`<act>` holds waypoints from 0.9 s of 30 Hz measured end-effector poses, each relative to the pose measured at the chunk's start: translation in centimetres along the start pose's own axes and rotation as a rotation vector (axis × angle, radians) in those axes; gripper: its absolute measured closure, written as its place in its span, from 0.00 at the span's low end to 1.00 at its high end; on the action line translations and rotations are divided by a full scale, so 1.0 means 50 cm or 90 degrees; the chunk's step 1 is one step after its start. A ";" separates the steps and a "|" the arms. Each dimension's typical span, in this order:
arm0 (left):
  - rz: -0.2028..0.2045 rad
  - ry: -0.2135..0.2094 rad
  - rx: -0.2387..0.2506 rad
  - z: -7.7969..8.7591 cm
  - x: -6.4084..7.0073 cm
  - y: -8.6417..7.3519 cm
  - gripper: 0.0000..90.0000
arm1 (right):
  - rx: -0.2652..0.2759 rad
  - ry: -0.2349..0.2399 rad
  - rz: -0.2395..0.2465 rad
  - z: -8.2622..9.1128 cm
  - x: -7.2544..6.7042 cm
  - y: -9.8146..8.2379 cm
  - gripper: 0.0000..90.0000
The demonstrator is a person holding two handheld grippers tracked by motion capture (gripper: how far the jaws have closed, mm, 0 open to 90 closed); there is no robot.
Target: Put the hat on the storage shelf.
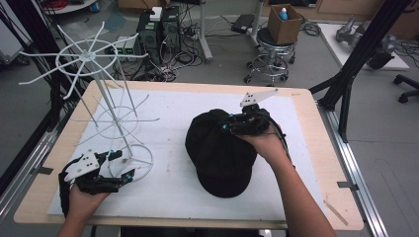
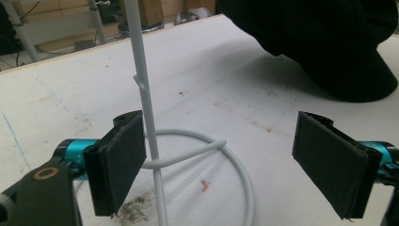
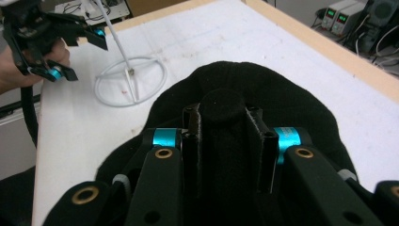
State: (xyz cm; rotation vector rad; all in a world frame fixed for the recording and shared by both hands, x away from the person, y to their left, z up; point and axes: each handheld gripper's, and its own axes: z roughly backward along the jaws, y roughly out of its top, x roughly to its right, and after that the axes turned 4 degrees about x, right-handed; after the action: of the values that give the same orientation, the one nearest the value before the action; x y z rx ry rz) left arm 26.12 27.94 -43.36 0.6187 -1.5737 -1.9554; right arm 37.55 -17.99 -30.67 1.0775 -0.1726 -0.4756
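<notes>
"What is the right claw (image 3: 221,141) doing?"

"It is pinched on the top of the black hat (image 1: 217,148), which lies on the tabletop (image 1: 306,148)."

"And the left claw (image 2: 221,165)?"

"Wide apart by the white rack (image 1: 106,98), around its pole, not squeezing."

"What next?"

"I think grip the pole, then lift the hat onto an arm."

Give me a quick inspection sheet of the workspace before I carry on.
Surface: white mat on wooden table, stained, with crumbs.
Job's things: black cap lying flat; white wire rack standing upright.
Clutter: nothing seen.
Grippers: right claw pinching a fold of the cap; left claw open around the rack's pole.
Cables: black cable trails from the left claw.
Surroundings: stool carrying a cardboard box, floor electronics.
</notes>
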 end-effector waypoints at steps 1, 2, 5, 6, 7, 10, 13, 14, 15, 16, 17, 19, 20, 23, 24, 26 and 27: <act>0.000 -0.002 -0.001 0.000 0.000 0.000 0.20 | 0.004 -0.001 0.005 0.003 -0.003 0.007 0.80; 0.002 -0.002 0.000 0.000 -0.001 0.000 0.20 | 0.011 -0.002 0.010 0.007 -0.006 0.014 0.80; 0.004 -0.002 0.000 0.000 -0.001 -0.001 0.20 | 0.019 -0.005 0.023 0.020 -0.016 0.036 0.80; 0.004 -0.002 0.000 0.000 -0.001 -0.001 0.20 | 0.024 -0.004 0.024 0.024 -0.020 0.043 0.80; 0.004 -0.002 0.000 0.001 -0.001 -0.001 0.20 | 0.029 -0.004 0.029 0.027 -0.021 0.048 0.80; 0.005 -0.001 0.001 0.001 0.000 -0.001 0.20 | 0.045 -0.008 0.037 0.042 -0.028 0.069 0.80; 0.005 -0.001 0.001 0.002 -0.001 0.000 0.20 | 0.060 -0.007 0.046 0.056 -0.034 0.089 0.79; 0.006 -0.002 0.002 0.001 -0.001 -0.001 0.20 | 0.064 -0.007 0.047 0.061 -0.037 0.096 0.80; 0.006 -0.003 0.002 0.001 -0.001 -0.001 0.20 | 0.066 -0.007 0.054 0.066 -0.039 0.103 0.80; 0.006 -0.003 0.002 0.001 -0.001 -0.001 0.20 | 0.068 -0.005 0.055 0.071 -0.043 0.110 0.79; 0.007 -0.003 0.002 0.002 -0.001 -0.001 0.20 | 0.072 -0.006 0.059 0.075 -0.046 0.118 0.80; 0.007 -0.002 0.004 0.002 -0.001 -0.001 0.20 | 0.078 -0.005 0.067 0.082 -0.051 0.130 0.80; 0.006 -0.001 0.005 0.002 -0.001 0.000 0.20 | 0.082 -0.003 0.070 0.086 -0.055 0.138 0.80; 0.008 -0.001 0.005 0.002 -0.001 0.000 0.20 | 0.087 -0.006 0.077 0.095 -0.062 0.156 0.79; 0.007 -0.002 0.004 0.001 -0.001 -0.001 0.20 | 0.089 -0.008 0.080 0.097 -0.063 0.162 0.79; 0.006 -0.001 0.004 0.001 0.000 -0.001 0.20 | 0.090 -0.008 0.085 0.099 -0.064 0.171 0.79; 0.006 0.000 0.004 0.001 0.000 0.000 0.20 | 0.090 -0.010 0.084 0.101 -0.065 0.176 0.79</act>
State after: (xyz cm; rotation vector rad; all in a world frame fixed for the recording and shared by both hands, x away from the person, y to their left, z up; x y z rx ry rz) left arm 26.10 27.98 -43.37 0.6122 -1.5804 -1.9448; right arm 35.37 -17.18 -20.29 1.1920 -0.2932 -0.3571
